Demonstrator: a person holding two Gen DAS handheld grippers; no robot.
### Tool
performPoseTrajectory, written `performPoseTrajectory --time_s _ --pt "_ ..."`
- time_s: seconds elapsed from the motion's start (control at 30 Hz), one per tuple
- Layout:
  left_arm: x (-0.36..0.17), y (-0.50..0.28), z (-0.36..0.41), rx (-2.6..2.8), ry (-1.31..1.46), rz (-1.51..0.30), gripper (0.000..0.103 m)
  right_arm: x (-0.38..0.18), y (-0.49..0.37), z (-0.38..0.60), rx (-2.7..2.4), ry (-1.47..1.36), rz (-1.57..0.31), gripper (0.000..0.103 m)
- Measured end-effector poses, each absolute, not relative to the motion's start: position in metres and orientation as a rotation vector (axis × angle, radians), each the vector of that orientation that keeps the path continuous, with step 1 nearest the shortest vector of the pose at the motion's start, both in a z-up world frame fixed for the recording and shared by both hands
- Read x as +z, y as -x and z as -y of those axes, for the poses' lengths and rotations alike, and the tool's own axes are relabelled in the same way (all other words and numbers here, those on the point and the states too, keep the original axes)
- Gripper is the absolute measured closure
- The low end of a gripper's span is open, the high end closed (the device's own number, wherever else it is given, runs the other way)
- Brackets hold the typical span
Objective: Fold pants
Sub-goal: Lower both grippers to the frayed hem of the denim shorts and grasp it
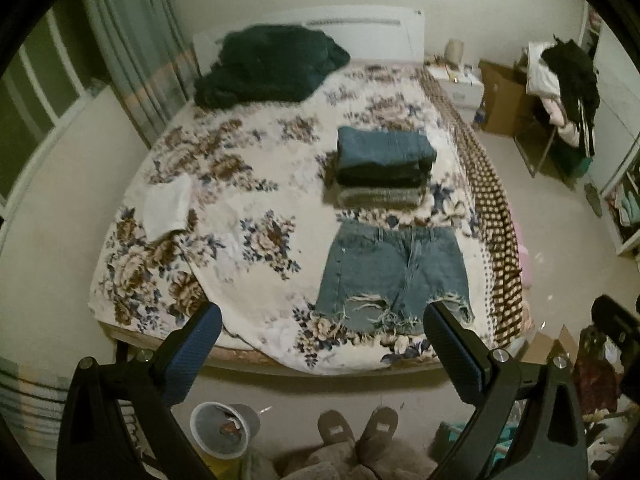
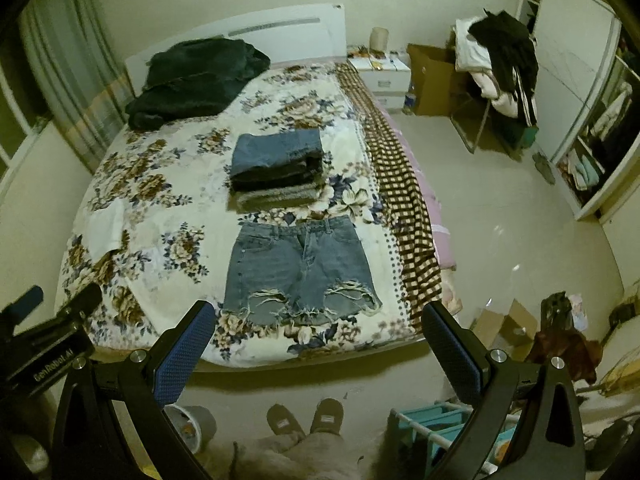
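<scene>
A pair of frayed blue denim shorts (image 1: 394,274) lies flat and unfolded near the foot of the floral bed (image 1: 248,208), waistband towards the headboard. It also shows in the right wrist view (image 2: 300,268). Just behind it sits a stack of folded pants (image 1: 384,164), also in the right wrist view (image 2: 276,168). My left gripper (image 1: 322,320) is open and empty, held high above the bed's foot edge. My right gripper (image 2: 318,318) is open and empty, likewise high above the foot edge. The left gripper's body shows at the left of the right wrist view (image 2: 48,336).
A dark green blanket (image 1: 268,66) lies by the headboard and a white cloth (image 1: 166,204) at the bed's left. A grey bin (image 1: 224,426) and slippered feet (image 1: 358,424) are on the floor below. A nightstand (image 2: 382,76), boxes and a clothes-laden chair (image 2: 500,64) stand right.
</scene>
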State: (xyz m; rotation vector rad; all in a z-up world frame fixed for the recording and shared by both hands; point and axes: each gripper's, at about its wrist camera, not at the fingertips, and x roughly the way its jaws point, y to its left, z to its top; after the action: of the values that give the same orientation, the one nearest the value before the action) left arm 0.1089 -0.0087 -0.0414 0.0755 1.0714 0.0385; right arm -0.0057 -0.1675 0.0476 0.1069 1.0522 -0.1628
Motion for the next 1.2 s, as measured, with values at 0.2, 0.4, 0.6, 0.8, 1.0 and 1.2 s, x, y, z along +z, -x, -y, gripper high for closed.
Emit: performPoseTrajectory --time_s 0.2,0.4,0.6,0.8,1.0,1.2 --pt "-0.101 -0.151 0.029 0.019 -0.093 -1.147 0.000 -0.030 -0.051 0.188 -0.189 -0.097 -1.104 0.000" --pt "-0.157 -0.195 0.057 0.084 -0.112 -1.186 0.000 -0.111 -0.126 0.237 -0.163 -0.117 -1.180 0.000" --pt "-0.236 -0.246 0.109 0.173 -0.104 -1.267 0.000 -0.212 -0.223 0.314 -0.062 -0.129 -1.314 0.000" --pt "-0.369 -0.277 0.178 0.183 -0.014 -1.455 0.000 -0.338 -0.312 0.381 0.050 -0.078 -1.432 0.017" --pt "-0.476 -0.275 0.250 0.125 0.075 -1.583 0.000 -0.454 -0.354 0.424 0.125 -0.146 -1.577 0.026" --pt "-0.542 -0.253 0.300 0.078 0.204 -1.679 0.000 -0.536 -0.366 0.449 0.204 -0.286 -1.677 0.026"
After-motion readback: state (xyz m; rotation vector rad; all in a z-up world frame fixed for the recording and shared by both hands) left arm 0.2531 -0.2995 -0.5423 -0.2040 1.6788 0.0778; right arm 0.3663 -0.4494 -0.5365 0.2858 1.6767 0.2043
